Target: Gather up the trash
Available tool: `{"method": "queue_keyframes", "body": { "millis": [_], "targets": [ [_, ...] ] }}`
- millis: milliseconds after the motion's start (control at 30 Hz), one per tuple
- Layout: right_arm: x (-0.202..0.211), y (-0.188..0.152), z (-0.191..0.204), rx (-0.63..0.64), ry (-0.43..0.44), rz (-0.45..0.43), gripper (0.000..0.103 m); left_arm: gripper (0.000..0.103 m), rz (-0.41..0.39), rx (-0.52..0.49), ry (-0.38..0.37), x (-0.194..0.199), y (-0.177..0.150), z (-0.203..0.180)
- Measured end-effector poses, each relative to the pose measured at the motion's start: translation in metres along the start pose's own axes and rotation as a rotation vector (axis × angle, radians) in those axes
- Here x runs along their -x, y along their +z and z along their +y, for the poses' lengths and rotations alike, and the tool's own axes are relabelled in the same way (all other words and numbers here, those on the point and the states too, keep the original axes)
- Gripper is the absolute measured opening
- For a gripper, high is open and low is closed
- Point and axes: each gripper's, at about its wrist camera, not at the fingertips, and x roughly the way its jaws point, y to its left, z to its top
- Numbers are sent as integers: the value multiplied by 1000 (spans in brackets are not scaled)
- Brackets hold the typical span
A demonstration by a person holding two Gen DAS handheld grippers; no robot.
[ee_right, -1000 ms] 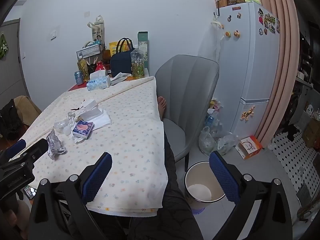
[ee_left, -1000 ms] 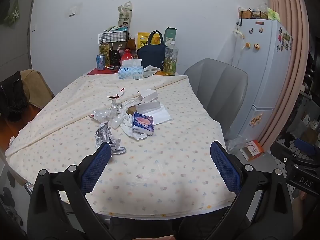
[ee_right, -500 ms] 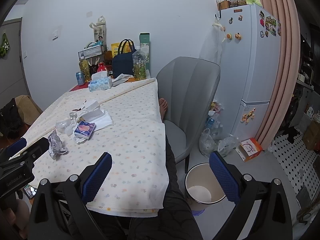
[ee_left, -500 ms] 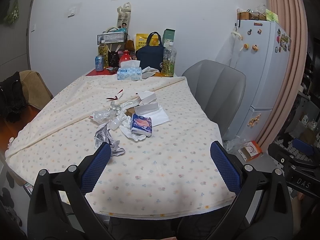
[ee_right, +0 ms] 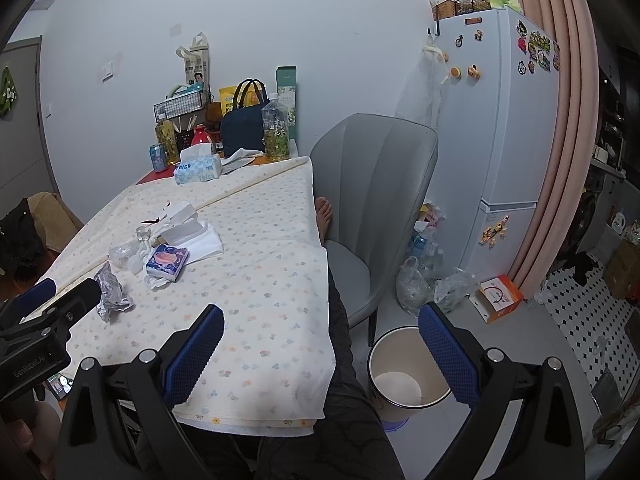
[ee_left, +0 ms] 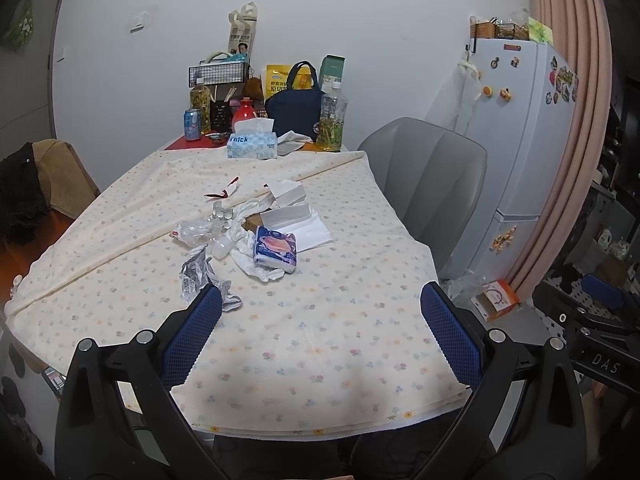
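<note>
A pile of trash lies mid-table: a crumpled silver wrapper (ee_left: pixel 198 276), a crushed clear plastic bottle (ee_left: pixel 196 232), a blue tissue pack (ee_left: pixel 275 249), white napkins (ee_left: pixel 288 216) and a red scrap (ee_left: pixel 220 193). The wrapper (ee_right: pixel 110 286) and tissue pack (ee_right: pixel 167 262) also show in the right wrist view. My left gripper (ee_left: pixel 320 316) is open and empty above the table's near edge, short of the pile. My right gripper (ee_right: pixel 320 334) is open and empty off the table's right corner, above a white trash bin (ee_right: pixel 406 368) on the floor.
A flowered tablecloth (ee_left: pixel 320 340) covers the table. At its far end stand a tissue box (ee_left: pixel 252 146), bottles, a can and a navy bag (ee_left: pixel 294 114). A grey chair (ee_right: pixel 376 200), a fridge (ee_right: pixel 504 140) and plastic bags (ee_right: pixel 424 284) stand to the right.
Both views have drifted slightly; the trash pile sits a little nearer the left gripper. Both grippers stay open and empty.
</note>
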Motion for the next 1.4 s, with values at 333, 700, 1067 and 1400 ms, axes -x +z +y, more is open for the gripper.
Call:
{"method": "queue_keyframes", "body": {
  "millis": [333, 700, 1067, 1400],
  "targets": [
    [0, 1, 2, 9, -7, -1, 96, 99, -7, 2, -2, 0, 2, 2],
    [-1, 1, 3, 12, -6, 8, 96, 99, -9, 10, -2, 1, 1, 6],
    [0, 1, 4, 8, -6, 4, 96, 99, -15, 12, -1, 3, 0, 7],
    [0, 1, 3, 7, -5, 6, 96, 99, -15, 12, -1, 3, 0, 7]
  ]
}}
